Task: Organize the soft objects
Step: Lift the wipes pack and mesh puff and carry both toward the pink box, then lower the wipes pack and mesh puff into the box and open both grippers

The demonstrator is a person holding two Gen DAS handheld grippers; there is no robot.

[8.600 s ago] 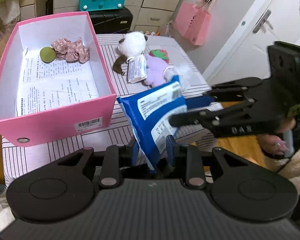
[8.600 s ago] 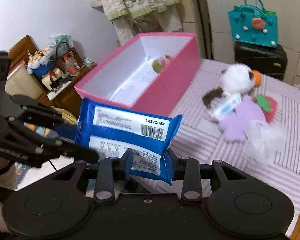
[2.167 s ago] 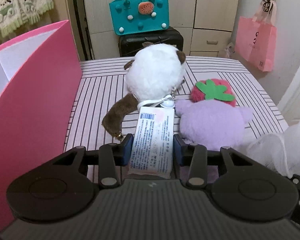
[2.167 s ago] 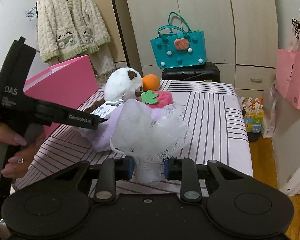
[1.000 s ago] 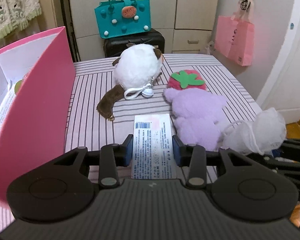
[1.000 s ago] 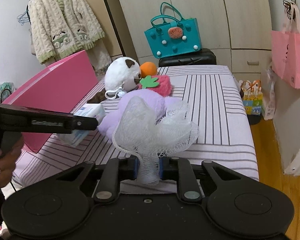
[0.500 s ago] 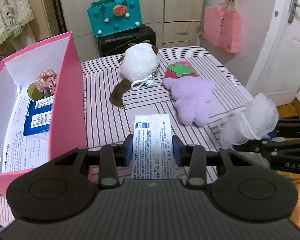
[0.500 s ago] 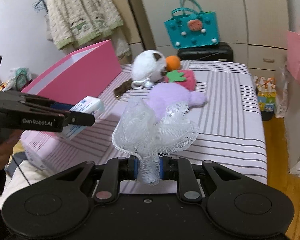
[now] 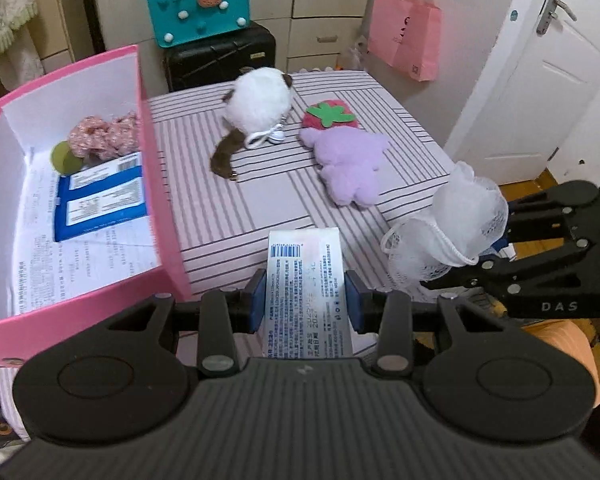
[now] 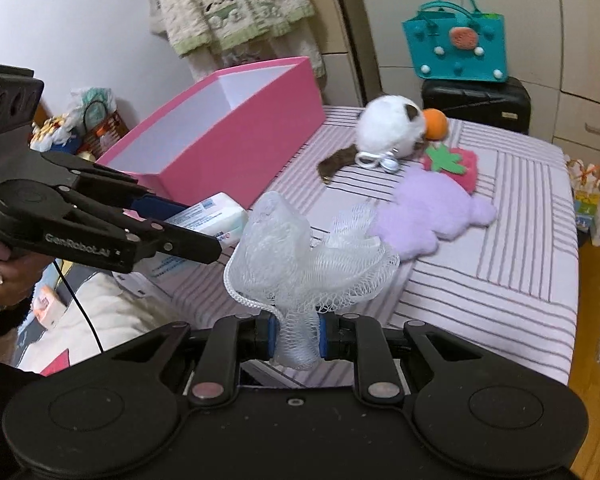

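My left gripper [image 9: 305,300] is shut on a white tissue pack [image 9: 305,276] and holds it above the near edge of the striped table [image 9: 260,216]. The pack also shows in the right wrist view [image 10: 216,218]. My right gripper [image 10: 296,334] is shut on a white mesh bath pouf [image 10: 300,256], held in the air right of the pack; the pouf also shows in the left wrist view [image 9: 452,220]. The pink box [image 9: 156,184] at the left holds a blue wipes pack [image 9: 100,196], a green ball [image 9: 66,158] and a pink scrunchie [image 9: 104,136].
A white plush [image 9: 258,102], a purple plush [image 9: 350,160] and a strawberry plush [image 9: 330,118] lie on the table's far half. An orange ball [image 10: 436,123] sits behind the white plush. A teal bag [image 9: 198,4] on a black case stands beyond the table. A white door [image 9: 540,80] is at the right.
Both grippers have risen and pulled back toward the table's near edge with the tissue pack and the pouf. The box interior has come further into the left view.
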